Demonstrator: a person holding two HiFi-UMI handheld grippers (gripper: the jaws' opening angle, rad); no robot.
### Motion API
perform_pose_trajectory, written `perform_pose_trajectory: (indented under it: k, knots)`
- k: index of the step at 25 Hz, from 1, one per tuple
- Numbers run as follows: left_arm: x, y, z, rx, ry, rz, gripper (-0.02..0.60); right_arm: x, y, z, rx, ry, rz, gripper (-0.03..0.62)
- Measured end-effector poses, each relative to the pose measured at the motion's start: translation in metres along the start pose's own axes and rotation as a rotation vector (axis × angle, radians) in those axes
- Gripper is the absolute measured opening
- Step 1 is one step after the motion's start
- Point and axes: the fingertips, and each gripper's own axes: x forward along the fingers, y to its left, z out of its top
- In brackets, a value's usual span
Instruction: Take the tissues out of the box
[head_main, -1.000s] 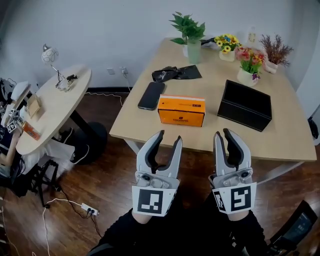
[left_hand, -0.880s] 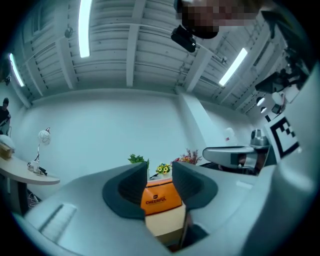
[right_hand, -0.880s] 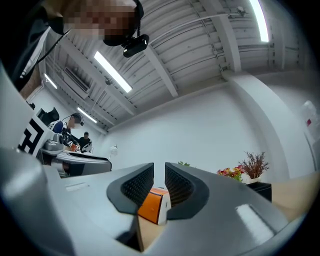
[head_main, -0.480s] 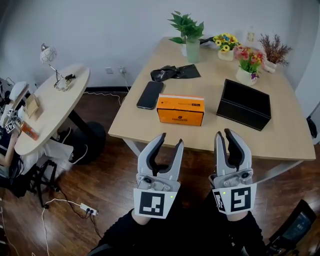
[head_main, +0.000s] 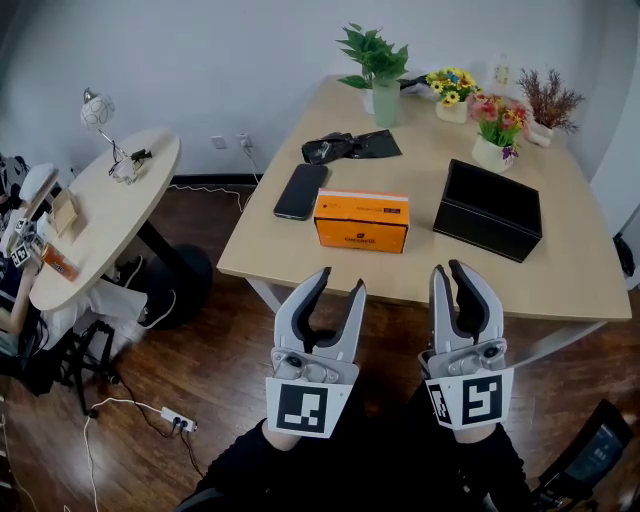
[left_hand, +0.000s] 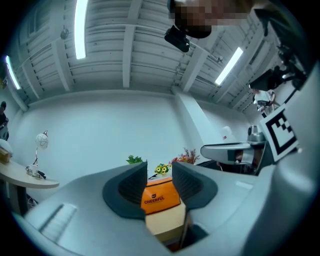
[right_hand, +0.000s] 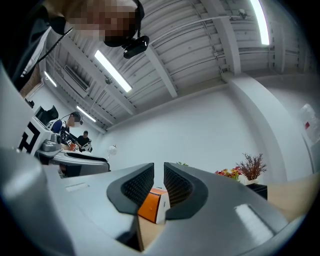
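l claw (head_main: 340, 277), r claw (head_main: 448, 266) closed, empty, short of box (head_main: 362, 221); no tissue showing. pin box, pull straight up.

The near edge of the wooden table (head_main: 330, 262) was bare in front of the orange box (head_main: 362, 222) at mid-frame. A strip of bare tabletop lay free between that box and the black box (head_main: 488, 212) to its right. A phone (head_main: 302, 190) lay just beside it on the left. Toward the top of the frame, black cloth (head_main: 350, 146), a potted plant (head_main: 376, 70) and flower pots (head_main: 497, 125) crowded the far edge.
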Motion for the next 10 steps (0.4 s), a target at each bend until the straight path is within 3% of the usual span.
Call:
perform_pose_trajectory:
  k: [10]
  knots:
    - [0.0003, -0.0027, 0.0023, 0.005, -0.007, -0.004, 0.138, -0.0012, -0.0027, 0.0000, -0.004, -0.002, -0.004, 0.055]
